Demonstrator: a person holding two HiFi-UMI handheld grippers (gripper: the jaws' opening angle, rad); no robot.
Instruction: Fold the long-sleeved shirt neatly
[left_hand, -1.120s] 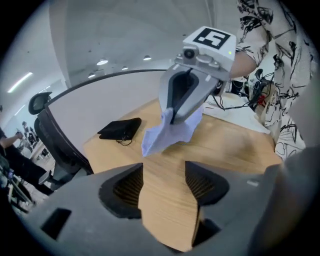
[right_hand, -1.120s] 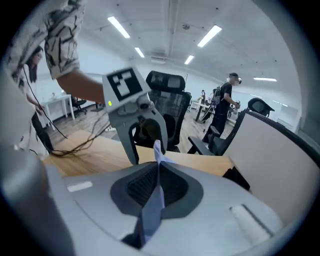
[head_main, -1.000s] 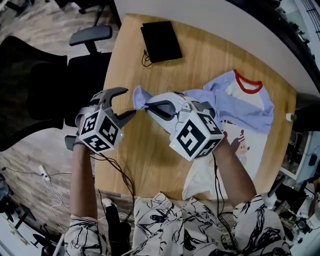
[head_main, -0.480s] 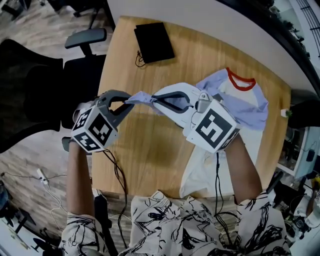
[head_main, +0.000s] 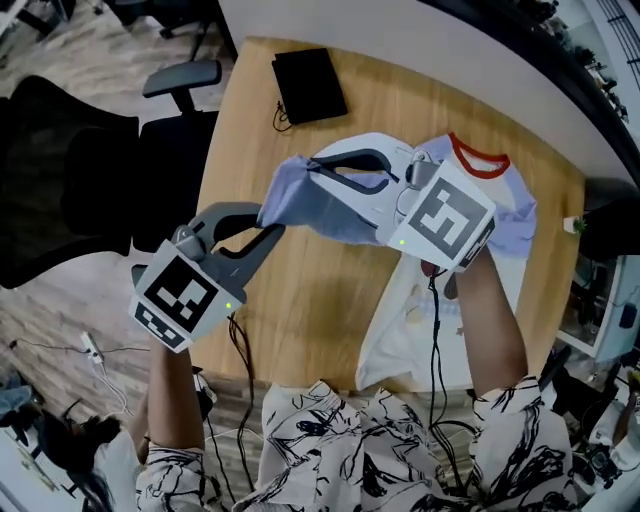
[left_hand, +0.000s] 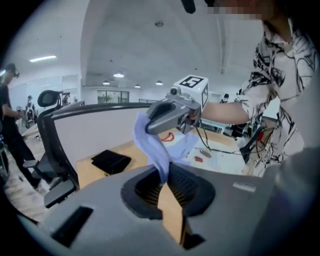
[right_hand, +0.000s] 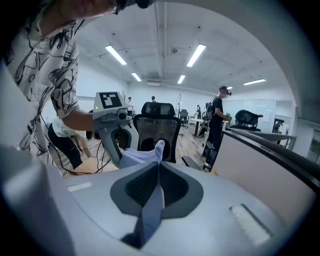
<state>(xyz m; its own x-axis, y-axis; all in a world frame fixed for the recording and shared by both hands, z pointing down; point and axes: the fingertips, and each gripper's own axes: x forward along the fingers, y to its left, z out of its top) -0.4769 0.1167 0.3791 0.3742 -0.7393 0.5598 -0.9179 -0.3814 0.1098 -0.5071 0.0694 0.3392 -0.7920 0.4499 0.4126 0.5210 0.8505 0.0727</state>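
Note:
The long-sleeved shirt has a white body, lavender sleeves and a red collar, and lies at the right of the wooden table. One lavender sleeve is lifted off the table and stretched between both grippers. My left gripper, grey, is shut on the sleeve's end. My right gripper, white, is shut on the same sleeve a little further along. In the left gripper view the right gripper is straight ahead and close.
A black pouch with a cord lies at the table's far left corner. A black office chair stands left of the table. Cables hang from both grippers over the table's near edge. Other people stand in the room.
My left gripper's jaws closed on the sleeve end. Both grippers then rose with the sleeve, which is now clear of the table and drawn out between them.

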